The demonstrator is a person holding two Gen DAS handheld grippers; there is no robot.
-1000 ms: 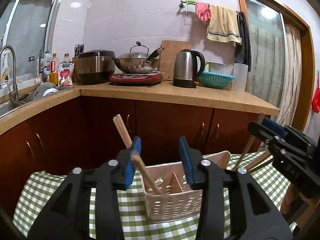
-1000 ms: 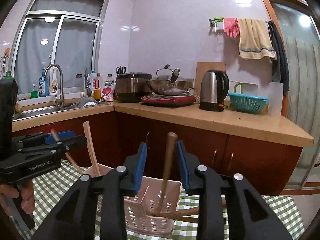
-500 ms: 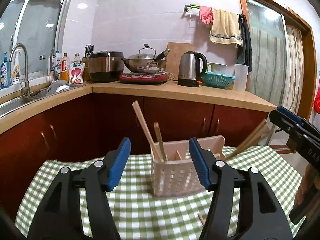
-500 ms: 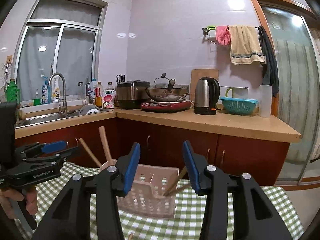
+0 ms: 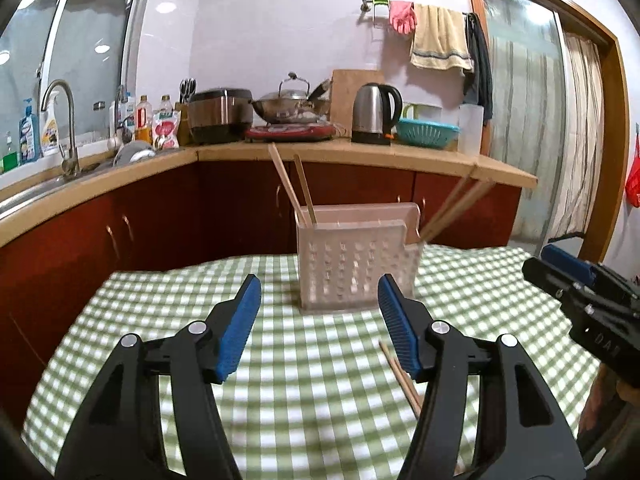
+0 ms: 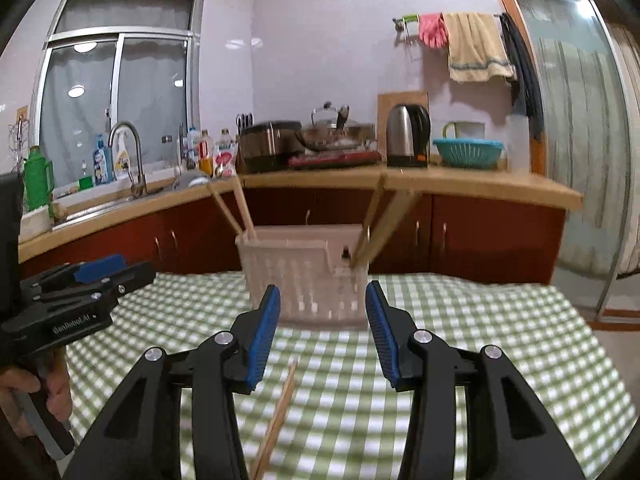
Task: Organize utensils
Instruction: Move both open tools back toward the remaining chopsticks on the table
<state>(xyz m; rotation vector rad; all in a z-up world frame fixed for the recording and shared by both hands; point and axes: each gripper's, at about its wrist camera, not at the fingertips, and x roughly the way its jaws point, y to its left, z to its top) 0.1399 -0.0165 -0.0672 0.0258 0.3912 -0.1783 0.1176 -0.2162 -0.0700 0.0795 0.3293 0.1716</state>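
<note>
pale perforated plastic caddy (image 5: pixel 356 266) upright, wooden chopsticks (image 5: pixel 294 190) leaning inside.

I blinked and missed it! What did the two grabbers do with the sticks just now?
Both let go. The left gripper and right gripper opened, dropped their wooden sticks into the basket and pulled back empty. The chopsticks on the checked cloth stayed put.

Utensil basket (image 5: pixel 356 268) on the table (image 5: pixel 168 304) ahead of you.
Chopsticks (image 5: pixel 402 376) lie on the cloth before the basket; more sticks (image 5: pixel 298 188) stand inside it; the counter (image 5: pixel 360 152) runs behind.
</note>
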